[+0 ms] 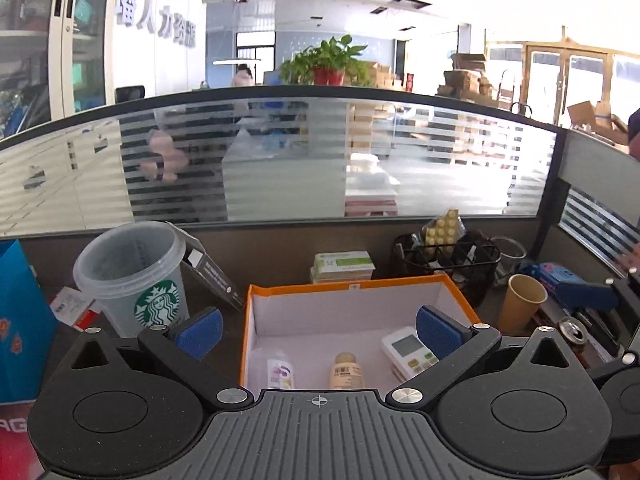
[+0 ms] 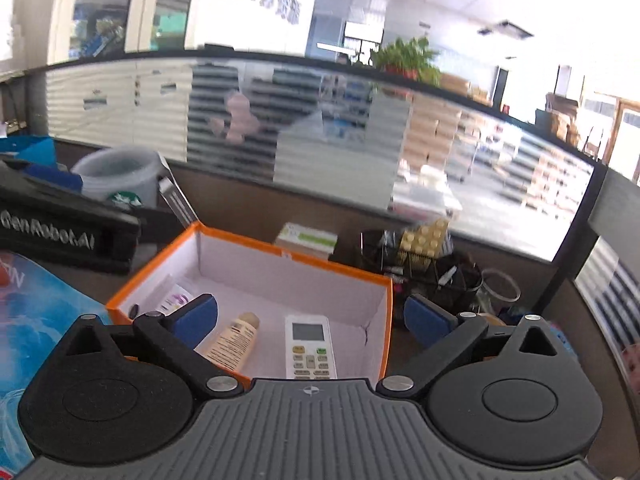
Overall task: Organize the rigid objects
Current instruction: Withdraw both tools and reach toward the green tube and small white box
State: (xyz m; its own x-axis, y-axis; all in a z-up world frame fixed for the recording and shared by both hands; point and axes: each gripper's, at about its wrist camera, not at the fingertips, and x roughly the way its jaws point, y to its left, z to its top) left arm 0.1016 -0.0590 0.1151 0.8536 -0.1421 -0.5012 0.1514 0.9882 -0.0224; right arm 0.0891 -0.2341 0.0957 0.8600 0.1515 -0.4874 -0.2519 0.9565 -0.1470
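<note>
Remote (image 2: 309, 346) lies in the orange box (image 2: 280, 250) beside two bottles. Both claws, left claw (image 1: 318, 330) and right claw (image 2: 310, 318), gape wide, empty. Risk: a finger snags the box rim, shifting it.

The orange box (image 2: 256, 276) looks like matt cardboard with a white paper lining. The Starbucks cup (image 1: 132, 272) is frosted translucent plastic, the organizer (image 1: 452, 268) black wire mesh, the remote control (image 2: 310, 346) smooth white plastic.
</note>
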